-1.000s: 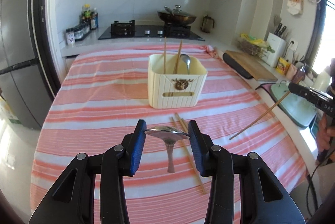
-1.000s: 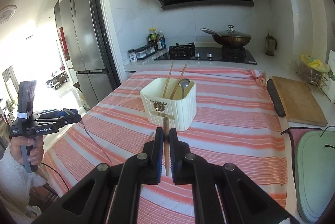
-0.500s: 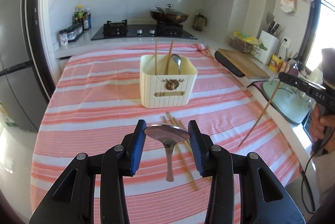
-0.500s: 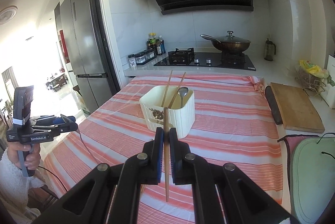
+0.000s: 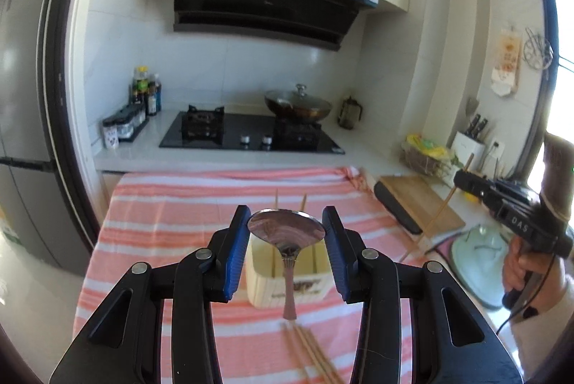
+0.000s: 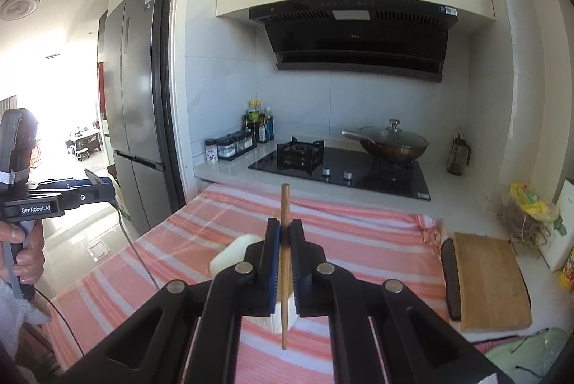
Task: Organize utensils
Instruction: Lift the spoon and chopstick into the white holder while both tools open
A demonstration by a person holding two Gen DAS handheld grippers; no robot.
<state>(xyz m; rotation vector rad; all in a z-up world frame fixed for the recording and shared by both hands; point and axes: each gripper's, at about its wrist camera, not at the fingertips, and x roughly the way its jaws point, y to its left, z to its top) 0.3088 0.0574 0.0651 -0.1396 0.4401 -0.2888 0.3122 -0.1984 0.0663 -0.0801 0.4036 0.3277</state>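
Left tongs grip spoon; right tongs clamp chopstick.

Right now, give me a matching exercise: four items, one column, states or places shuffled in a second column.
Items:
1. shiny metal spoon
2. single wooden chopstick
3. cream ribbed plastic utensil holder
4. loose wooden chopsticks

States:
A. lying flat on the striped cloth
B. clamped in the right gripper
C. standing on the cloth, chopsticks sticking up from it
D. held by its bowl in the left gripper, handle hanging down

Pairs: 1-D, 2-B, 3-C, 4-A
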